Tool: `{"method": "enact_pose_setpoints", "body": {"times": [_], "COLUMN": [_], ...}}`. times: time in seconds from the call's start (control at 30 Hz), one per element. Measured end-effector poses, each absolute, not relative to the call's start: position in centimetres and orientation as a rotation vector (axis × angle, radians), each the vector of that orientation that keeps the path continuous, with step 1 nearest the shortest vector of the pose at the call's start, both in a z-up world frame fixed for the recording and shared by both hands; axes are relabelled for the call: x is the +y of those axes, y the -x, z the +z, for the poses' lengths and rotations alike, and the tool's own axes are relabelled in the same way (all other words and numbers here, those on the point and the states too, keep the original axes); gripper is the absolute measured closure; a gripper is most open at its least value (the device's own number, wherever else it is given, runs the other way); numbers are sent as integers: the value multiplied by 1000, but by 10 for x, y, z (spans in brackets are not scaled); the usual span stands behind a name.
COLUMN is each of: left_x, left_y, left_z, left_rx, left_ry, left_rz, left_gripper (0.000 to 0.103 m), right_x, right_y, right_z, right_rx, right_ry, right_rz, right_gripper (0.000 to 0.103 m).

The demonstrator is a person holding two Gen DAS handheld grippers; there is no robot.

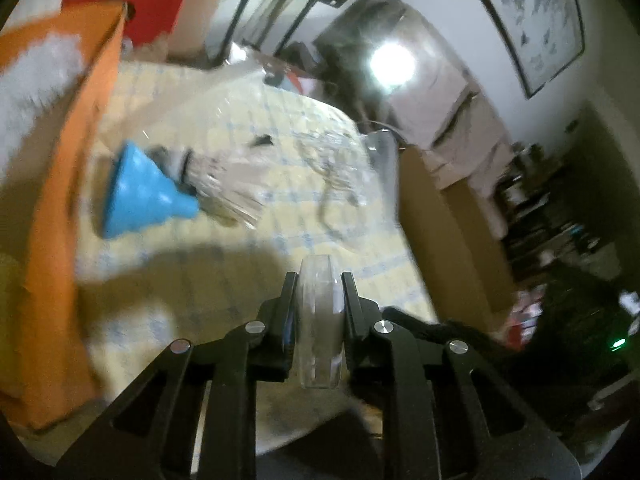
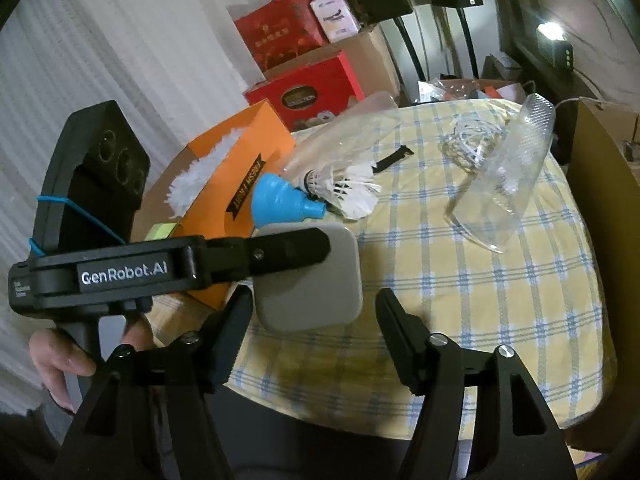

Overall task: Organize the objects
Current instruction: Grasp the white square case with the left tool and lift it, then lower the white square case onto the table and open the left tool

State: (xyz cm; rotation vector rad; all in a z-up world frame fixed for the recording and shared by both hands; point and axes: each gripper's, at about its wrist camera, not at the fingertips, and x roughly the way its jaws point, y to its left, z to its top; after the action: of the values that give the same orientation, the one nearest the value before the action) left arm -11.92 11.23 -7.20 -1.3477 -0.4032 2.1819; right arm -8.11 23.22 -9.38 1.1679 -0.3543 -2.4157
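the left gripper (image 2: 320,276) has its jaws clamped on a flat grey square case (image 2: 308,276), held above the checked tabletop (image 2: 500,300). the right gripper (image 2: 310,340) hangs half open, empty.

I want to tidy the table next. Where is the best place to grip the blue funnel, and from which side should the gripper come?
Probably grip the blue funnel across its wide cone, coming from above. It lies on its side on the checked tablecloth, narrow spout pointing at the shuttlecock, whose feathers crowd that end. The orange box stands close behind, so a side approach looks blocked. The free right gripper is nearest.
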Motion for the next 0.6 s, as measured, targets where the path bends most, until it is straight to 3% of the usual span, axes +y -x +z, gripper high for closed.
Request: {"method": "enact_pose_setpoints", "body": {"times": [0.27,0.6], "left_x": [128,140], "left_y": [117,109], "left_z": [-76,-85], "left_rx": [-24,48], "left_ry": [1421,1434], "left_rz": [2361,2383], "left_gripper": [85,85], "right_x": [252,254], "right_y": [84,86], "right_z": [-97,-106], "right_rx": [-310,-304], "right_ry": [-1229,-1269], "right_rz": [-2486,-2490], "right_gripper": [33,33]}}
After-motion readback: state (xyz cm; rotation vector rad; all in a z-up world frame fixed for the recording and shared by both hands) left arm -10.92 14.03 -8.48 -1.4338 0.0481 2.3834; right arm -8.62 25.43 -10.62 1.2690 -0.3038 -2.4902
